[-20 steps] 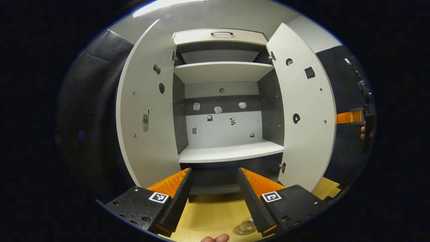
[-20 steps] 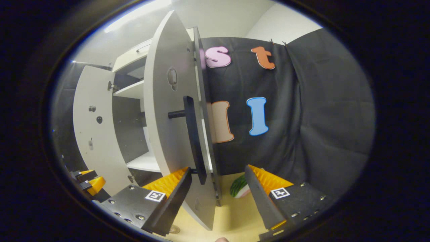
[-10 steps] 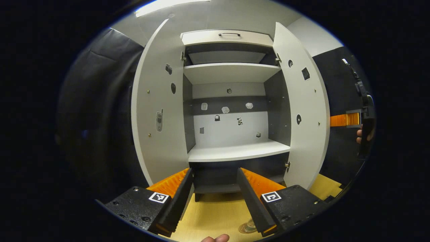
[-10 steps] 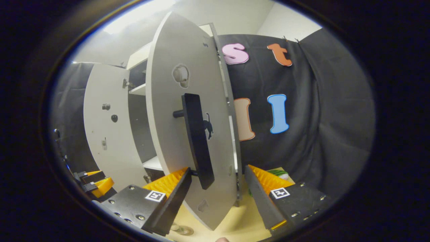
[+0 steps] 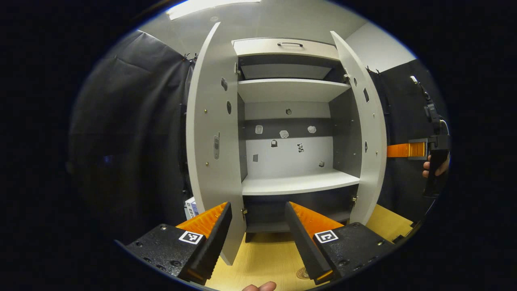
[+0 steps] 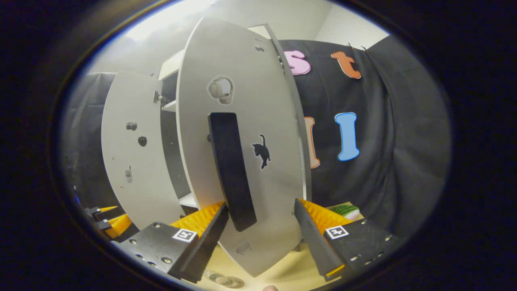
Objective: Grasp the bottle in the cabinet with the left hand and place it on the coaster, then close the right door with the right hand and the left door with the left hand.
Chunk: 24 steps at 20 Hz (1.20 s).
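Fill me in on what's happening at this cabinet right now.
A person works a cabinet with two handheld grippers. The right gripper, jaws open, sits at the outer face of the right door by its black handle; that door is partly swung in, not shut. The left gripper hangs open in front of the shelves, holding nothing. The left door stands open. The shelves in view are bare.
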{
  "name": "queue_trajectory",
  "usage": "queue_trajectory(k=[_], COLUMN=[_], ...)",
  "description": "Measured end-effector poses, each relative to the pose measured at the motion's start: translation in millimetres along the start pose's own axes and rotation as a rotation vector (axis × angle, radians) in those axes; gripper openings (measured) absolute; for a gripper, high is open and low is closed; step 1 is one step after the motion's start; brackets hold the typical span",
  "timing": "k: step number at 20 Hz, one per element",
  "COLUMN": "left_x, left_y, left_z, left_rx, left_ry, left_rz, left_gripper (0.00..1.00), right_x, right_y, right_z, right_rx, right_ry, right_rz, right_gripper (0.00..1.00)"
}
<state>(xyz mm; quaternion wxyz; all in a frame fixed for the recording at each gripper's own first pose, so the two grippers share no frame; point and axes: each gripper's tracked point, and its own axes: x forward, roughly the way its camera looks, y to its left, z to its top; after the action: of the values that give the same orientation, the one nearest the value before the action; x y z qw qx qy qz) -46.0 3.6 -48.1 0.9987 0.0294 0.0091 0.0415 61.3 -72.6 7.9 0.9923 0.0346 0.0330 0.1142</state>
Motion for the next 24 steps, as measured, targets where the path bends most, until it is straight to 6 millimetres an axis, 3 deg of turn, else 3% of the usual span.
queue_trajectory(k=[10, 16, 19, 24], left_x=[-9.5, -5.0, -2.4, -1.4], left_y=[71.0, 113.6, 132.3, 149.9], left_z=[11.0, 8.7, 12.5, 17.0], left_rx=[-0.034, -0.028, -0.038, -0.099], left_ry=[-0.006, 0.017, 0.005, 0.004], left_rz=[0.087, 0.098, 0.11, 0.106], left_gripper=[0.85, 0.85, 0.85, 0.85], right_x=[75.6, 110.2, 125.6, 141.9], right_y=[57.0, 71.6, 78.9, 81.8], right_z=[-2.3, -1.2, -0.3, 0.0], right_rx=[-0.045, -0.073, -0.087, -0.073], right_ry=[-0.027, -0.056, -0.061, -0.07], right_rz=[-0.016, -0.055, -0.07, -0.097], right_gripper=[1.0, 0.96, 1.0, 1.0])
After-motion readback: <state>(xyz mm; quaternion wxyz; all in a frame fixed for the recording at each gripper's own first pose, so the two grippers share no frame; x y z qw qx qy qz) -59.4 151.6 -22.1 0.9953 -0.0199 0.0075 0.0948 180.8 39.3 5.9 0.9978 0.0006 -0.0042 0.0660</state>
